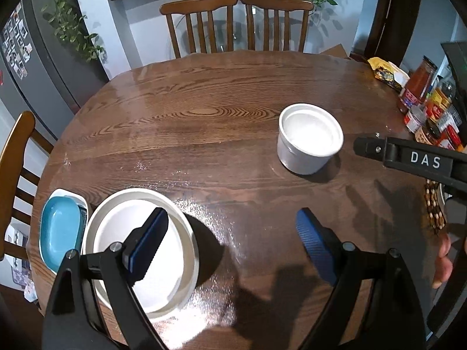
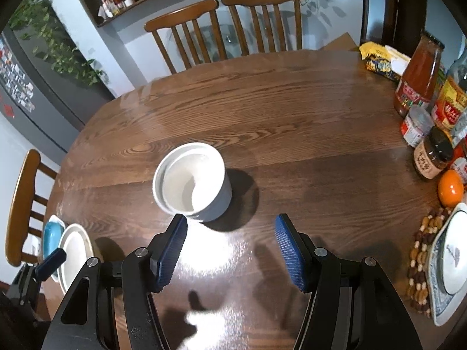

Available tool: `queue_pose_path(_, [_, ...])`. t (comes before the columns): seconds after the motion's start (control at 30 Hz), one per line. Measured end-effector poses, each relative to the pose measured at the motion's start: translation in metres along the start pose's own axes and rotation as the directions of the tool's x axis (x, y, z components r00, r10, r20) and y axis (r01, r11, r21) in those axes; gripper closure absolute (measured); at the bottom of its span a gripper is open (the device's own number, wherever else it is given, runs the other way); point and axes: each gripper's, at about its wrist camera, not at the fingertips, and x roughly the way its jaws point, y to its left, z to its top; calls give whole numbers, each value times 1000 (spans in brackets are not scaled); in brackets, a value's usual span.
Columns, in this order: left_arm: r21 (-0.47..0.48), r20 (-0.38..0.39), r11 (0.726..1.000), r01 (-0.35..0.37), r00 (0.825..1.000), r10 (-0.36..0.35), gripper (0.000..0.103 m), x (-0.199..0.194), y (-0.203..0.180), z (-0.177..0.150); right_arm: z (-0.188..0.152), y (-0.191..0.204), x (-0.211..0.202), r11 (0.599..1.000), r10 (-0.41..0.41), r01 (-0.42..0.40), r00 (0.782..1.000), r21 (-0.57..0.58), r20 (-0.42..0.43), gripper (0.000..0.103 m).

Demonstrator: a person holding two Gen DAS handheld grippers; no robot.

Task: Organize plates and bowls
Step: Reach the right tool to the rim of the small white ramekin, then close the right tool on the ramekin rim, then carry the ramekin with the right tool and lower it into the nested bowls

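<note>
Behind left gripper (image 1: pixel 230 245) — white plate (image 1: pixel 140 250) partly hidden

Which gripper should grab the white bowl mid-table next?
Right. The right gripper is open with the white bowl just ahead of its fingers. The left gripper, also open, hangs by the white plate, farther off.

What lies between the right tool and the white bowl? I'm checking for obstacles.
Nothing: in the right wrist view only bare, glossy table separates the open right tool from the white bowl.
</note>
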Motion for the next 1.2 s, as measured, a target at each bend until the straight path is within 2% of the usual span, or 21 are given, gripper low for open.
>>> queue_pose_path(0.37, [-17,-41,1000,-3,999,2,14,23,6,7,12,-3,52,993,69,-63,996,98,-61,41])
queue_pose_path(0.47, [-21,-45,1000,-2,999,1,14,26,8,8,16,1,57,995,56,-50,996,88,-70,52])
queue_pose_path(0.53, [-25,-45,1000,0,999,-1,14,27,9,8,18,1,61,995,64,-56,995,88,-82,69])
queue_pose_path(0.57, [-27,-45,1000,2,999,-4,14,27,9,8,19,2,61,995,68,-61,994,83,-86,72])
queue_pose_path(0.6, [-28,-45,1000,9,999,-11,14,27,9,8,19,3,61,996,67,-61,994,71,-89,79])
queue_pose_path(0.7, [-25,-45,999,26,999,-27,14,27,9,7,21,13,58,1000,16,-16,995,-8,-97,85])
queue_pose_path(0.8, [-20,-43,999,36,998,-37,14,25,8,6,15,13,54,999,36,-40,993,-31,-117,91])
queue_pose_path(0.93, [-7,-36,998,56,998,-57,14,21,3,4,-1,10,43,998,22,-30,991,-60,-129,92])
queue_pose_path(1.07, [11,-55,996,91,994,-90,14,17,-2,-4,-24,-1,28,997,62,-68,986,-36,-158,92])
queue_pose_path(1.2, [41,-71,993,112,992,-109,15,15,-15,-12,-47,-6,15,997,64,-70,985,-30,-163,92])
